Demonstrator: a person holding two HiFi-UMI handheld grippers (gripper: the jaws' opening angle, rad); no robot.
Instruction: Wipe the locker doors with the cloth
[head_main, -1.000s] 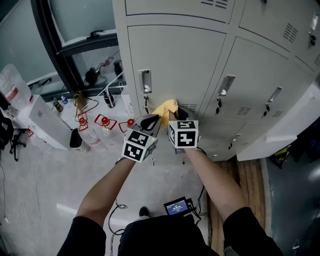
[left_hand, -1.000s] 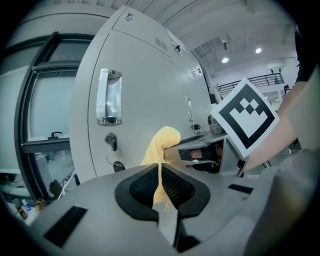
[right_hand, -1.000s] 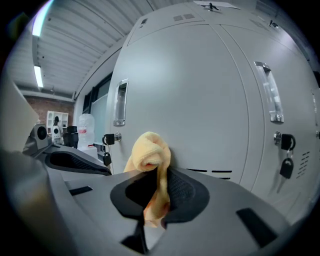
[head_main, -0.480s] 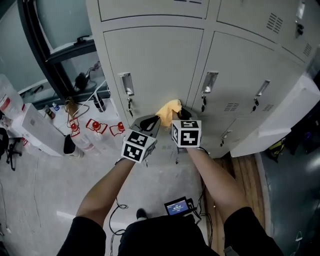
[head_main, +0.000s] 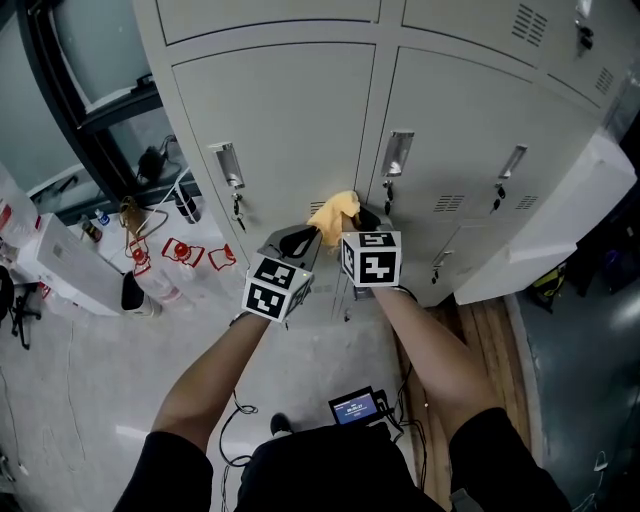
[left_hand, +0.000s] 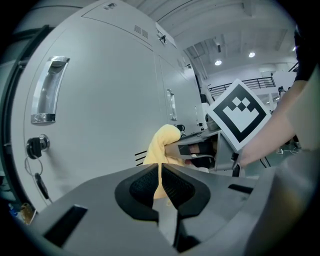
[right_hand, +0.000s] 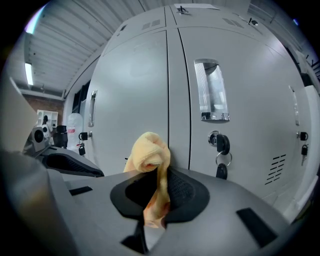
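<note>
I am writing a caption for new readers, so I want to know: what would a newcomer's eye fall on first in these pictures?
The yellow cloth stands out first, bunched at the middle of the head view and pinched in the right hand-held gripper, close in front of the grey locker doors. Next comes the left hand-held gripper beside it, its jaws together with nothing between them.

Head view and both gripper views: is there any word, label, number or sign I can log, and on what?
No text reads in any view.
Small screen: lit, print too small to read.
Marker cubes: black-and-white square patterns, no letters.
Locker doors: no number or label shows.
Red-and-white items on the floor: print too small.
</note>
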